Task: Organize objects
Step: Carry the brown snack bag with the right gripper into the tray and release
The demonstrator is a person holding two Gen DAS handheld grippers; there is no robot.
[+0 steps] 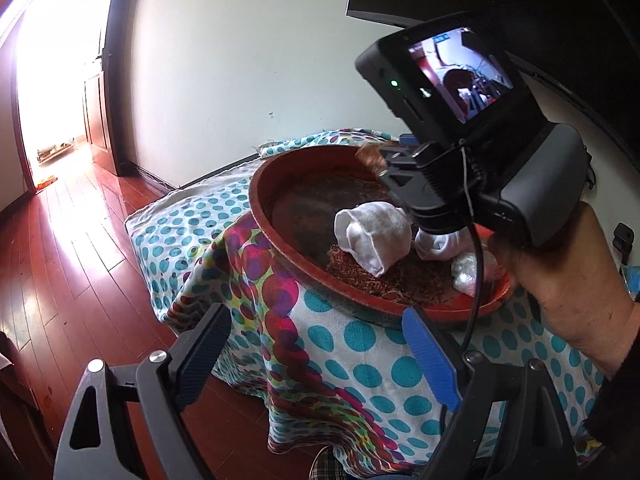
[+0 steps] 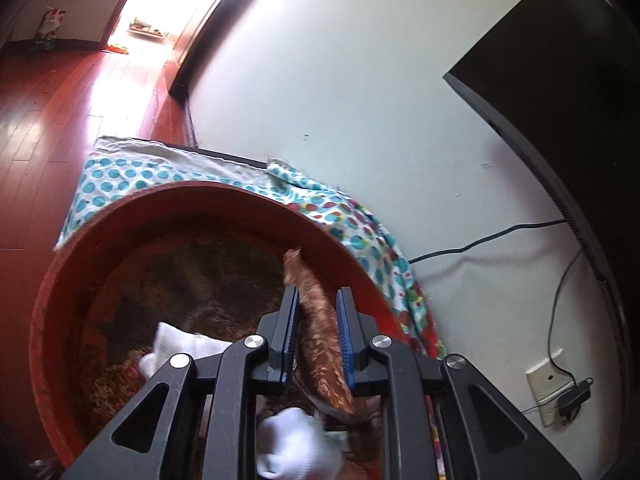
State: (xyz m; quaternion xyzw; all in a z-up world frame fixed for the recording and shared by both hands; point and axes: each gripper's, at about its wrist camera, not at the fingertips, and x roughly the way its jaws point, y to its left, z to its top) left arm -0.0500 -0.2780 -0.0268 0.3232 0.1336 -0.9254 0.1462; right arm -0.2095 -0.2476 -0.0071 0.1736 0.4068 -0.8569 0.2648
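STEP: placing item in round red-rimmed basin (image 2: 224,204) | RIGHT: right gripper (image 2: 318,312) clamps brown patterned cloth strip (image 2: 320,320) over basin's far side | LEFT: left gripper (image 1: 320,364) spread wide, holding nothing, off table | IN BASIN: rolled white socks (image 1: 374,236) | NEXT: likely lower, let go

Daylight pours through the doorway (image 1: 52,68), blown out to pure white in both views, and throws streaky glare across the floor (image 1: 68,248). The wall (image 1: 240,60) is evenly, softly lit. Fisheye bending curves the edges, and the corners fall dark. In the right wrist view the basin (image 2: 60,280) rim and white cloths look soft and blurred.
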